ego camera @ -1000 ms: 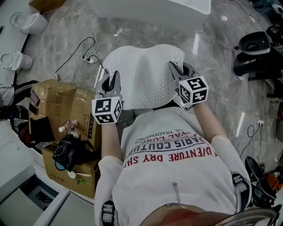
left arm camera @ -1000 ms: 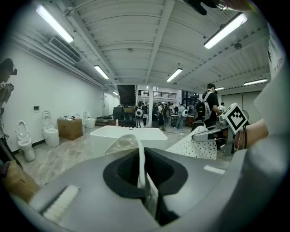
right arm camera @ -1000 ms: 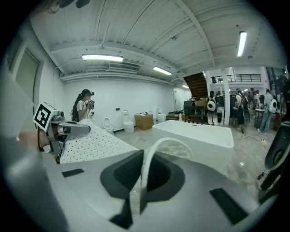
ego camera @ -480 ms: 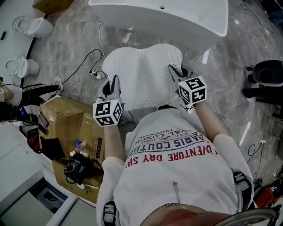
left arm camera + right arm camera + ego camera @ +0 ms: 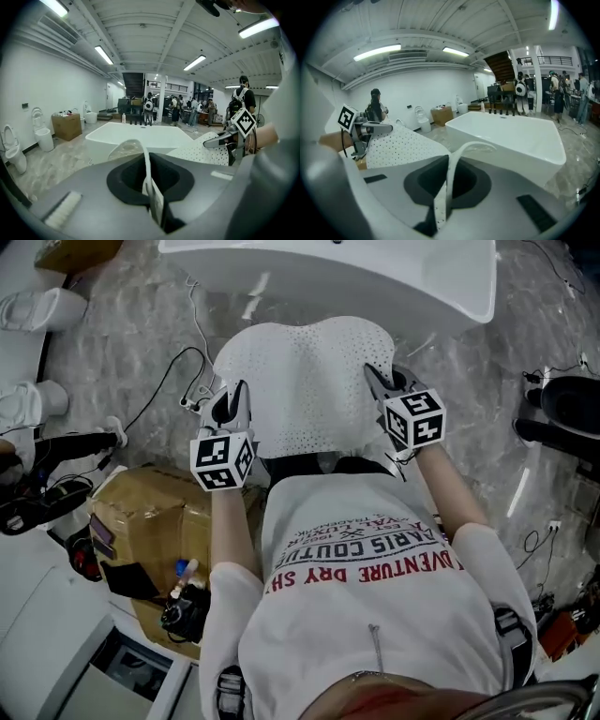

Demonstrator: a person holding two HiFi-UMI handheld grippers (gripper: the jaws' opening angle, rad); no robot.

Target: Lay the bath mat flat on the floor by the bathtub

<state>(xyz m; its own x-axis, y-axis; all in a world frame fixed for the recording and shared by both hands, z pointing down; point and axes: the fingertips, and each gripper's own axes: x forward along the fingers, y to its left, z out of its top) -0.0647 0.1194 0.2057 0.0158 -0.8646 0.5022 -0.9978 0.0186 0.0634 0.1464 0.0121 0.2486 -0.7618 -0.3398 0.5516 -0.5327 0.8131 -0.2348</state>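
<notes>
A white perforated bath mat (image 5: 302, 390) hangs stretched in the air between my two grippers, in front of the person's chest. My left gripper (image 5: 233, 401) is shut on the mat's left edge, which shows as a thin white strip (image 5: 149, 185) pinched between its jaws. My right gripper (image 5: 377, 386) is shut on the mat's right edge (image 5: 445, 197). The white bathtub (image 5: 328, 273) stands just beyond the mat's far edge, and it also fills the middle of the left gripper view (image 5: 140, 133) and the right gripper view (image 5: 511, 136).
A cardboard box (image 5: 155, 521) with dark gear on it stands at the left. A cable and power strip (image 5: 192, 395) lie on the marble floor left of the mat. White toilets (image 5: 47, 310) stand at the far left. A black device (image 5: 567, 409) sits at the right.
The person has stepped toward the bathtub: it fills more of the top of the head view. The mat, held by both grippers, now hangs close to the tub's rim.
</notes>
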